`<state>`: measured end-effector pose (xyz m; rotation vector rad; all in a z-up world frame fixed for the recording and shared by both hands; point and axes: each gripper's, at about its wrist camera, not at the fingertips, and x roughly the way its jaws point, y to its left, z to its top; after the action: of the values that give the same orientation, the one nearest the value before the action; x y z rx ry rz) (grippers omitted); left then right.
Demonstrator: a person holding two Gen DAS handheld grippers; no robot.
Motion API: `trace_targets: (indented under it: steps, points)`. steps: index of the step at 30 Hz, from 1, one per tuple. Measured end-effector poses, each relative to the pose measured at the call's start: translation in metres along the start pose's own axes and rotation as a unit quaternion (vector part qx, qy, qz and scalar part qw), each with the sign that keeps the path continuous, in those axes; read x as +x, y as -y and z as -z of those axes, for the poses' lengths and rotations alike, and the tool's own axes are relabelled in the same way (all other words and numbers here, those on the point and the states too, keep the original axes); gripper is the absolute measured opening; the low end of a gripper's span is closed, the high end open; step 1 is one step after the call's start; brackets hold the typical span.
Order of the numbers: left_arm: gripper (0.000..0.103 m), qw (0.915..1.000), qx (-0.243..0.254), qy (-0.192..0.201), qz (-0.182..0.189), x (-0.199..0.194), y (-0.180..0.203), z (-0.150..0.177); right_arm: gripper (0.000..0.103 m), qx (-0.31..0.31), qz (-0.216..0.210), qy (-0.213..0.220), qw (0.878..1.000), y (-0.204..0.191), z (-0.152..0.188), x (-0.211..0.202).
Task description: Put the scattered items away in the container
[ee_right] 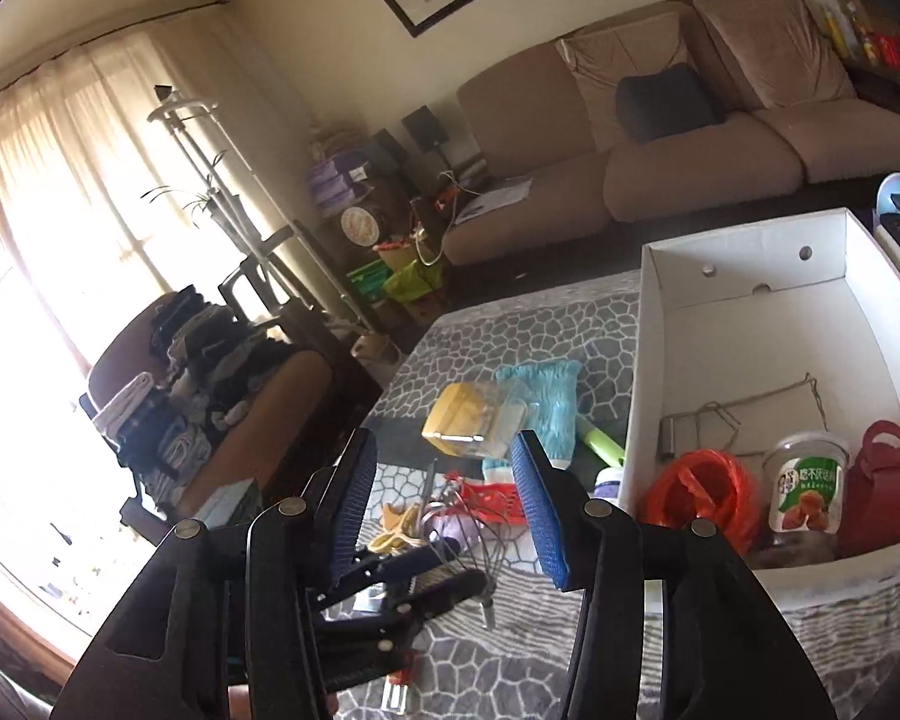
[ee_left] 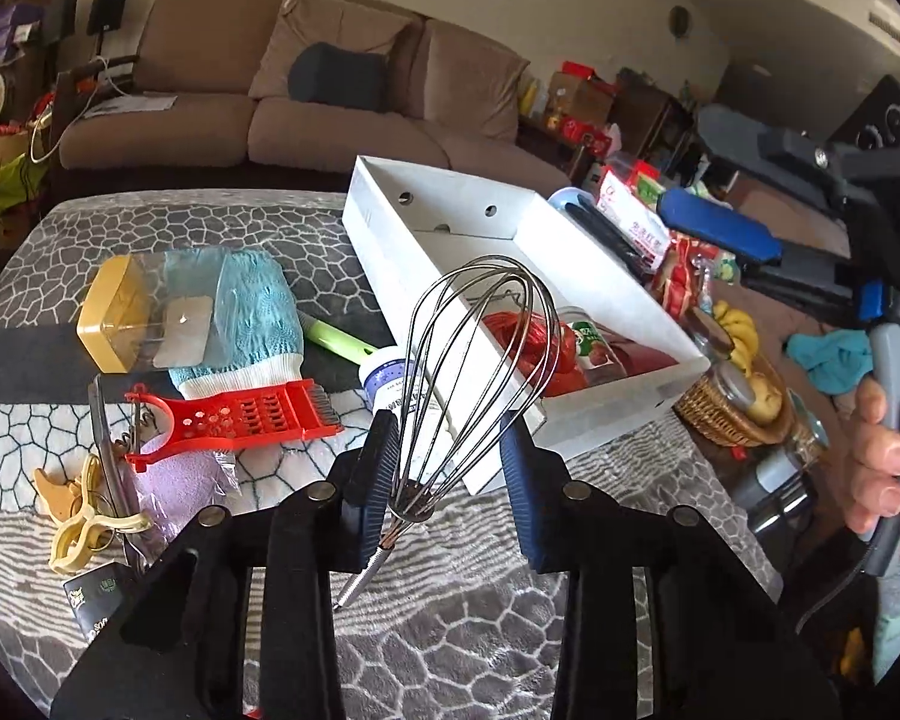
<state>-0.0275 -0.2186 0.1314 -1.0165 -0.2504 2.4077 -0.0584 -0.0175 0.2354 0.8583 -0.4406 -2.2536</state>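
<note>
My left black two-finger gripper with blue pads (ee_left: 450,456) has jaws spread wide. My right black gripper (ee_right: 444,504) hangs parted too, empty.

Your left tool (ee_left: 444,462) stands with its pads parted, and the whisk (ee_left: 480,348) sits between them, its wire neck against the left pad (ee_left: 378,462) and clear of the right one. The whisk's loops rise in front of the white box (ee_left: 570,240), which holds a red coil (ee_left: 528,348) and a clear jar (ee_left: 594,342). On the patterned tabletop (ee_left: 450,630) to the left lie a red grater (ee_left: 234,420), a teal glove (ee_left: 252,312), a yellow-lidded container (ee_left: 126,312) and yellow clips (ee_left: 84,516). Your right hand (ee_left: 888,468) grips the other tool's handle at the right edge.
</note>
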Motion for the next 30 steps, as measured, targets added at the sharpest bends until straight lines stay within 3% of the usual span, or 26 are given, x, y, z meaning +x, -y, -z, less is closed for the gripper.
trace_targets:
  steps: [4,7,10,14,16,18,21,25,27,30]
  points:
    - [0.018,0.9995,0.017,-0.026,-0.006,0.012,0.007,0.007,0.081,0.076,-0.02,-0.033,0.996,0.042,0.027,0.011]
    - [0.018,0.9986,0.037,-0.038,-0.003,0.019,0.018,0.012,0.082,0.091,-0.042,-0.039,0.994,0.052,0.05,0.02]
    - [0.019,0.9971,0.056,-0.052,-0.005,0.025,0.027,0.016,0.082,0.094,-0.029,-0.048,0.994,0.054,0.071,0.035]
    - [0.023,0.9958,0.055,-0.058,-0.044,0.027,0.022,0.018,0.082,0.107,-0.016,-0.047,0.993,0.065,0.082,0.033]
    - [0.047,0.9952,0.024,-0.063,-0.071,0.029,0.005,0.017,0.082,0.129,-0.008,-0.037,0.991,0.078,0.086,0.025]
    - [0.064,0.9936,-0.027,-0.061,-0.091,0.029,-0.02,0.015,0.082,0.155,-0.003,-0.037,0.987,0.093,0.093,0.021]
    - [0.065,0.9866,-0.118,-0.075,-0.084,0.031,-0.061,0.017,0.082,0.179,0.004,-0.048,0.983,0.107,0.099,0.023]
    - [0.064,0.969,-0.217,-0.079,-0.089,0.025,-0.107,0.027,0.082,0.168,0.001,-0.083,0.982,0.104,0.107,0.043]
    - [0.063,0.9649,-0.236,-0.068,-0.093,0.017,-0.119,0.029,0.082,0.154,-0.002,-0.105,0.983,0.094,0.113,0.06]
    - [0.063,0.9666,-0.224,-0.056,-0.112,0.009,-0.121,0.026,0.082,0.116,0.002,-0.137,0.984,0.073,0.123,0.09]
